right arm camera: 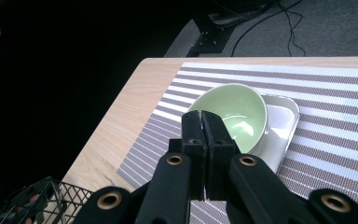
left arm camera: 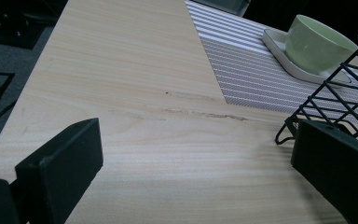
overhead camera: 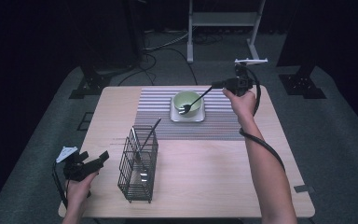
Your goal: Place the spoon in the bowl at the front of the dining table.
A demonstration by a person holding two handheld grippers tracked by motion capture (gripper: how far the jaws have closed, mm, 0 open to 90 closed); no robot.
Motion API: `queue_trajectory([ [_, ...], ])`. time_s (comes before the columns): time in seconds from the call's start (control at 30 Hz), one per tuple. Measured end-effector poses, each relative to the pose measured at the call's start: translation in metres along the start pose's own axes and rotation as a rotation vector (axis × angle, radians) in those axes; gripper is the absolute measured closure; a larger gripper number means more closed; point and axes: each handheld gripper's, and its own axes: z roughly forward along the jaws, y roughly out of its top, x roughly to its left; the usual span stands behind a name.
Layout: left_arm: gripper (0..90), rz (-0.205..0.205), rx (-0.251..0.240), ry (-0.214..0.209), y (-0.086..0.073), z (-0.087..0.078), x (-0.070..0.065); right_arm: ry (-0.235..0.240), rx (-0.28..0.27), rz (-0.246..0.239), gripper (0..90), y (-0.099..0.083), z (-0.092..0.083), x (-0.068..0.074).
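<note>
Standing on one striped mat [overhead camera: 223, 122] were one green bowl [overhead camera: 188, 103] and one white dish [overhead camera: 187, 115]. One fork [overhead camera: 196, 101], clenched in the right gripper [overhead camera: 225, 84], dipped into the bowl. The left gripper [overhead camera: 95, 161] gaped empty beside one wire basket [overhead camera: 137, 173].

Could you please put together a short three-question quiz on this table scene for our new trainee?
1. True or false: the right gripper holds a dark metal fork over the pale green ceramic bowl.
2. What does the bowl sit on? A) white square plate B) bare wooden table C) black wire basket
3. Fill in: the left gripper has its jaws ____.

Key: 1 true; 2 A; 3 open.
</note>
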Motion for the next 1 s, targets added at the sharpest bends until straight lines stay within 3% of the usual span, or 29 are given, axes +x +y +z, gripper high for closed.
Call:
queue_trajectory([
  [0.6,1.0,-0.005,-0.003,0.001,0.0,-0.001,0.002,-0.053,-0.044,0.035,88.6,0.023,0.004,-0.01],
  [1.0,1.0,-0.001,-0.001,-0.003,0.0,0.001,0.001,-0.086,-0.057,0.08,88.6,0.022,0.014,-0.028],
])
